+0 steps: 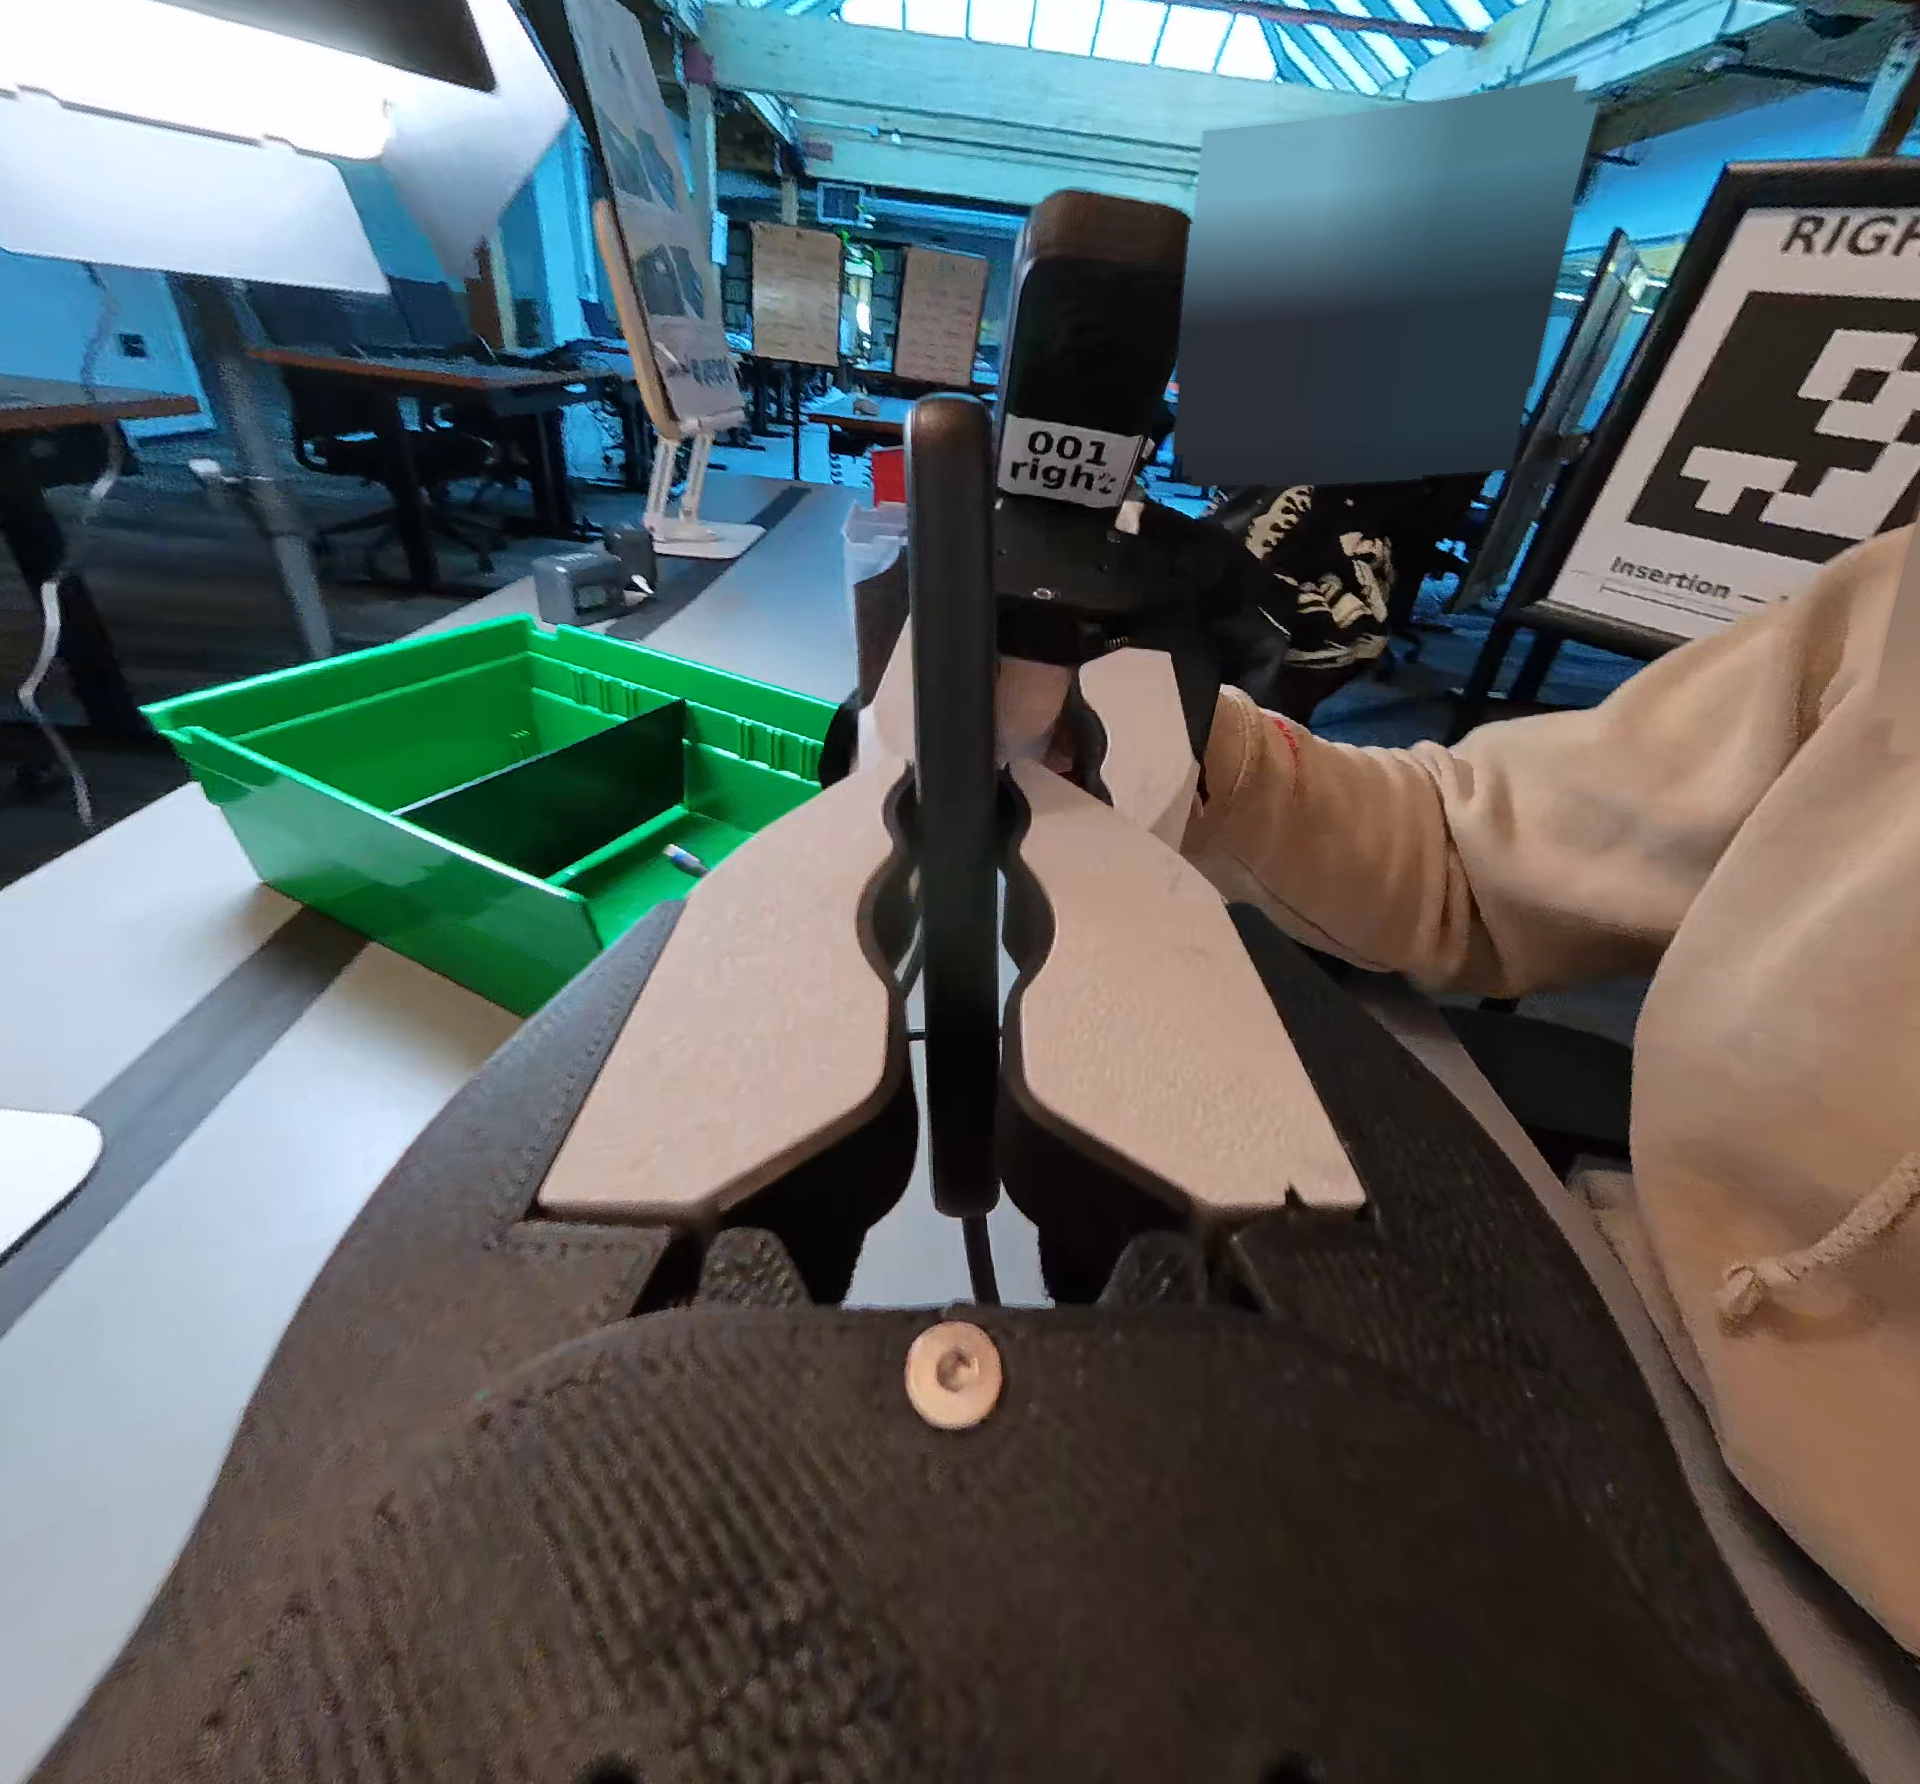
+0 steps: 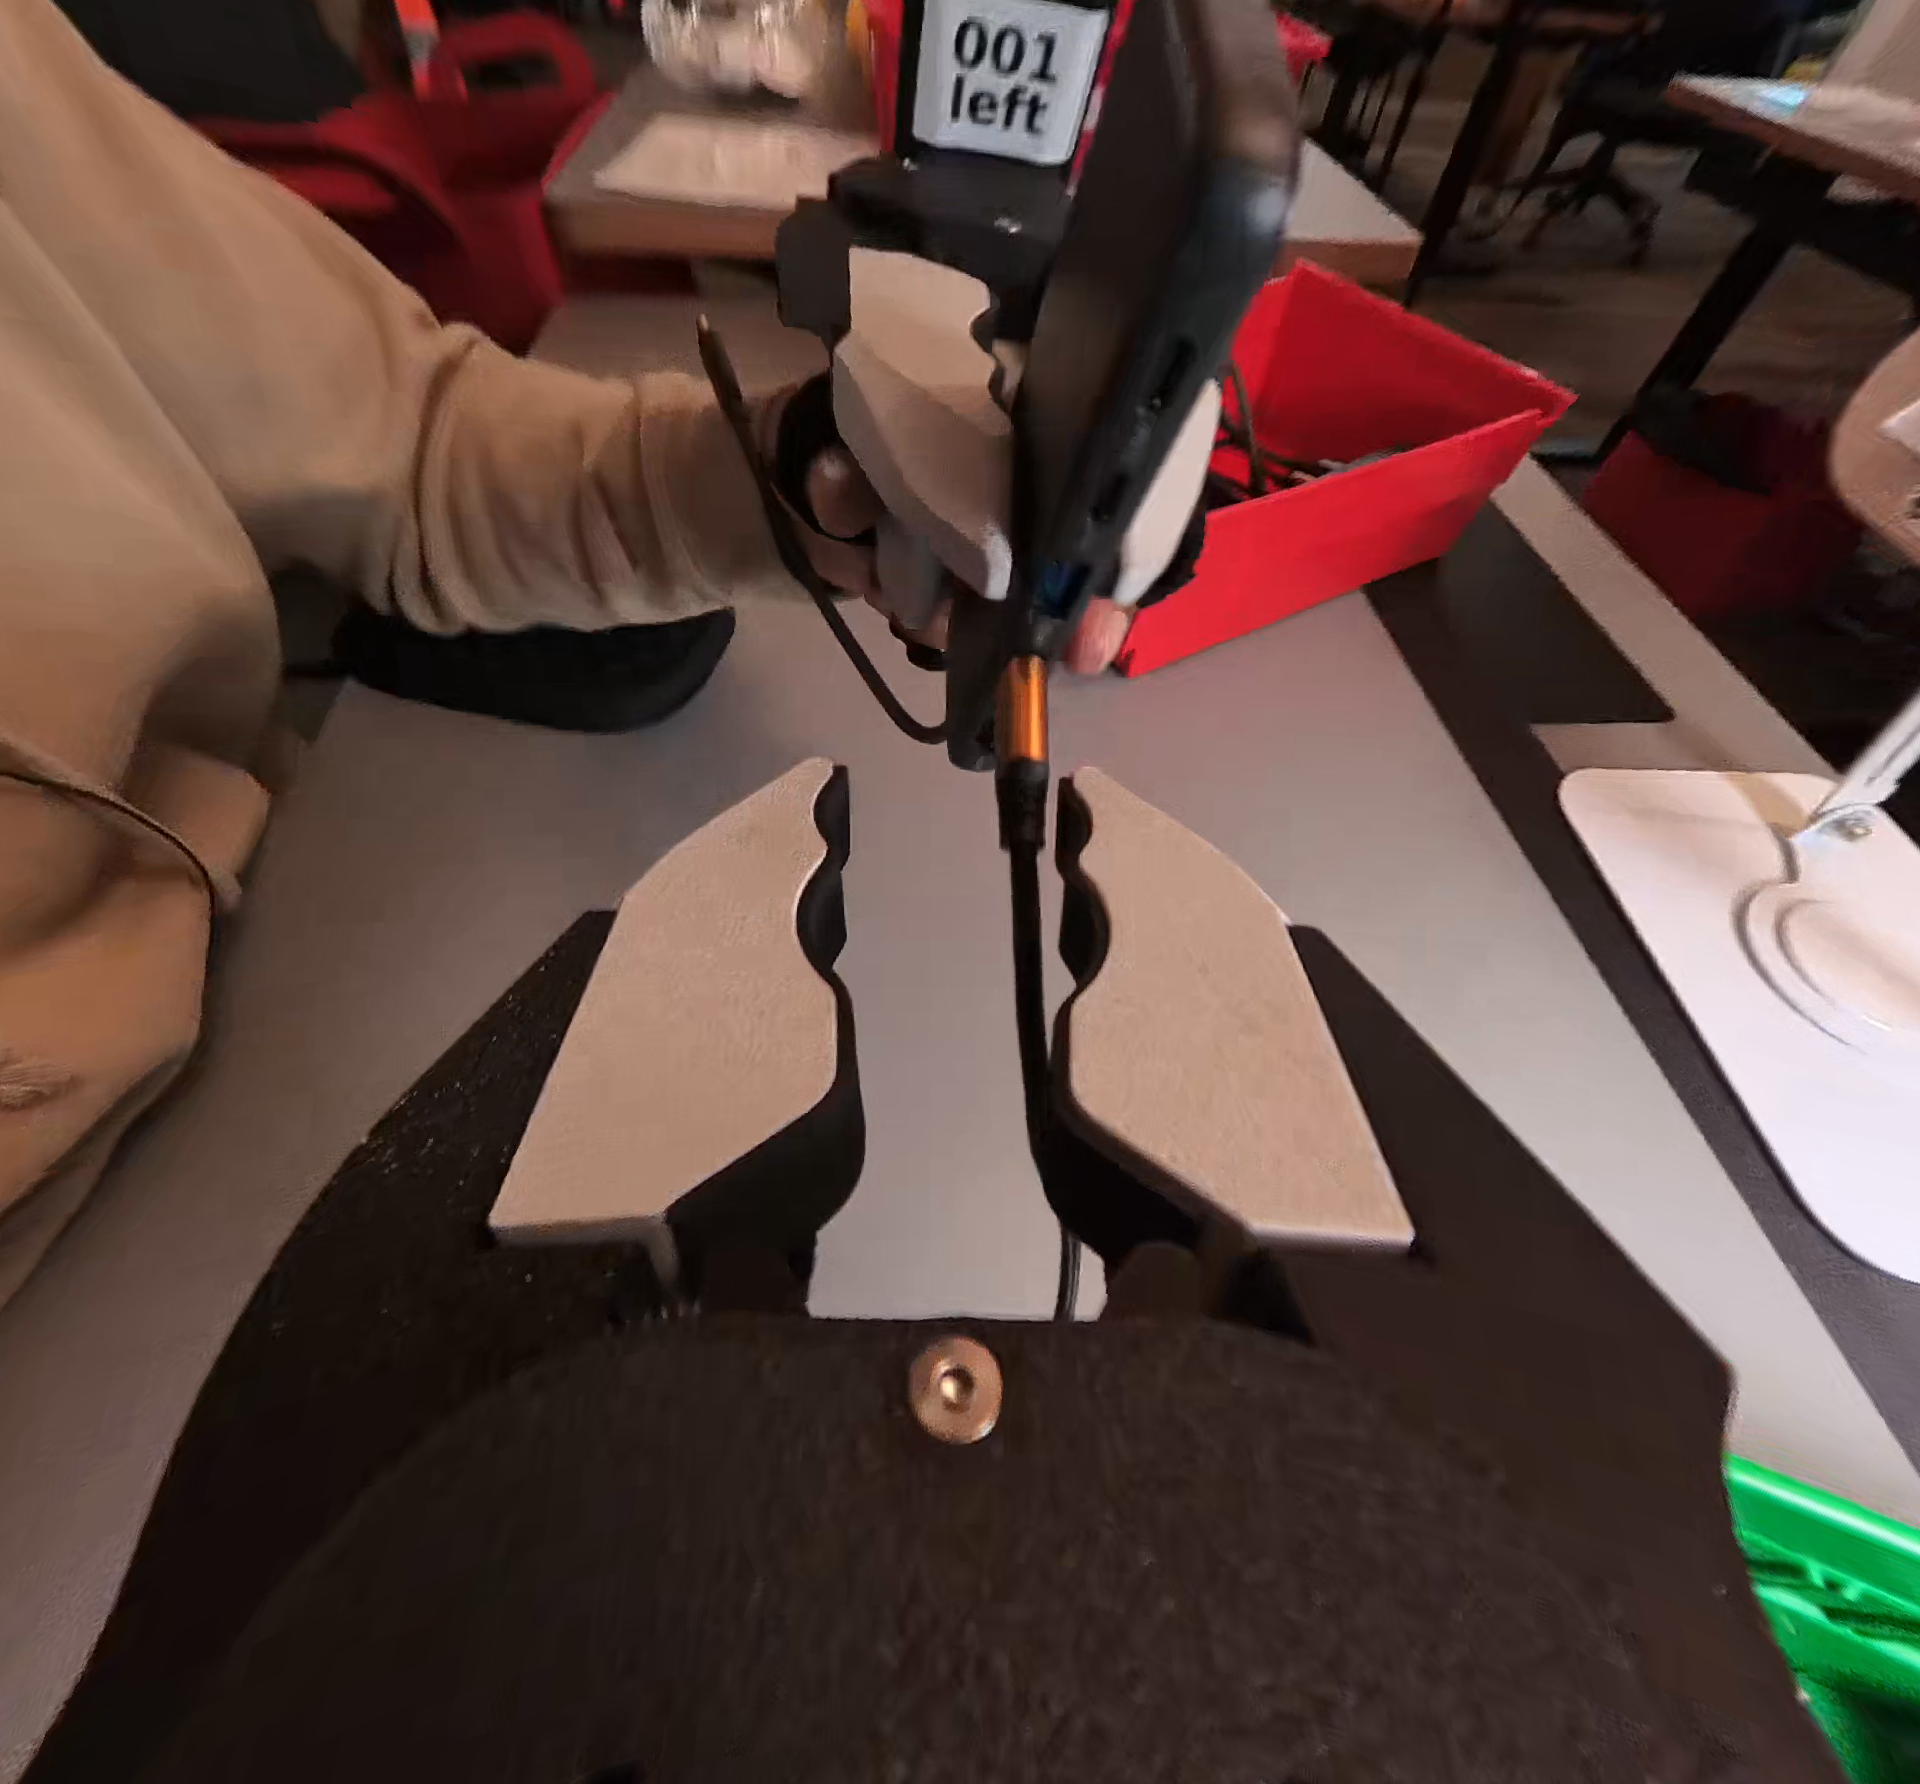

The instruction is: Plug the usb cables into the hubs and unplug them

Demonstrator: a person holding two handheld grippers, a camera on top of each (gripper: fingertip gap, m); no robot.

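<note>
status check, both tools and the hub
Left tool shut on hub. Right tool open, orange-collared usb cable plugged into hub, lying between its fingers. Nothing in the way.

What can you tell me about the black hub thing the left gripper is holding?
The hub is a slim, dark, smooth slab with rounded ends, plastic by its look. It stands on edge, clamped between the left gripper's grey fingers. Ports line one narrow side. An orange-collared plug sits at its lower end, with a black cable trailing back between the right gripper's open fingers.

Hub (image 1: 951, 799) matt dark plastic; plug (image 2: 1021, 711) orange shiny metal; green bin (image 1: 468, 799) glossy plastic
</note>
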